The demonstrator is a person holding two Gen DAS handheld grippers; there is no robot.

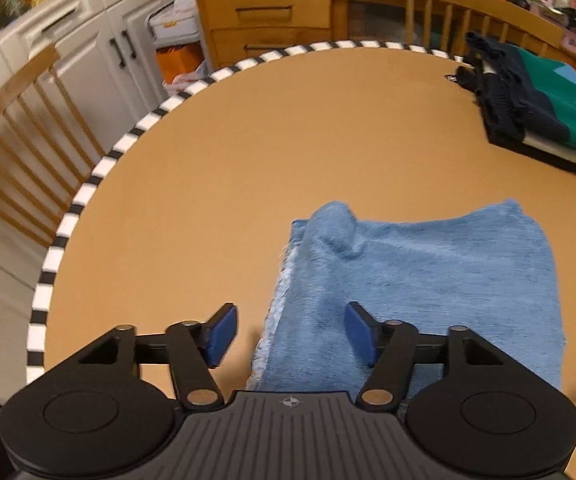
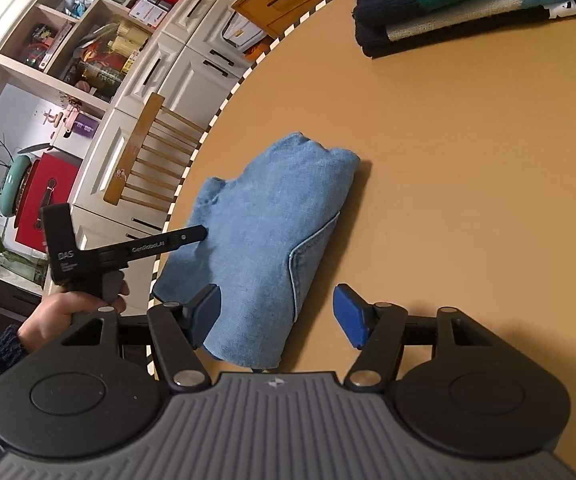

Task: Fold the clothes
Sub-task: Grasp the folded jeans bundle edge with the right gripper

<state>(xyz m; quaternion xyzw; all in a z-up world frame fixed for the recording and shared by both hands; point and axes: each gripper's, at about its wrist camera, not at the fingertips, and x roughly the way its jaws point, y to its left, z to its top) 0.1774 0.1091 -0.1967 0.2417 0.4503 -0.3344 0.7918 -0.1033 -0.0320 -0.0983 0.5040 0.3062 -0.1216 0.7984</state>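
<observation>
Left tongs (image 1: 288, 334) stand apart and grip nothing, hovering over the near left edge of the folded light-blue denim garment (image 1: 416, 280), one blue pad above the cloth, the other above bare tan round tabletop (image 1: 228, 160). Right tongs (image 2: 278, 316) are likewise spread and empty, straddling the near end of that same folded denim (image 2: 272, 232), which lies flat just ahead of them. The person's left hand (image 2: 68, 312) shows at the left of the right wrist view. Farther off, ahead and to the right of both tongs, sits a stack of folded navy and teal knitwear (image 1: 536, 108), well apart from the denim.
</observation>
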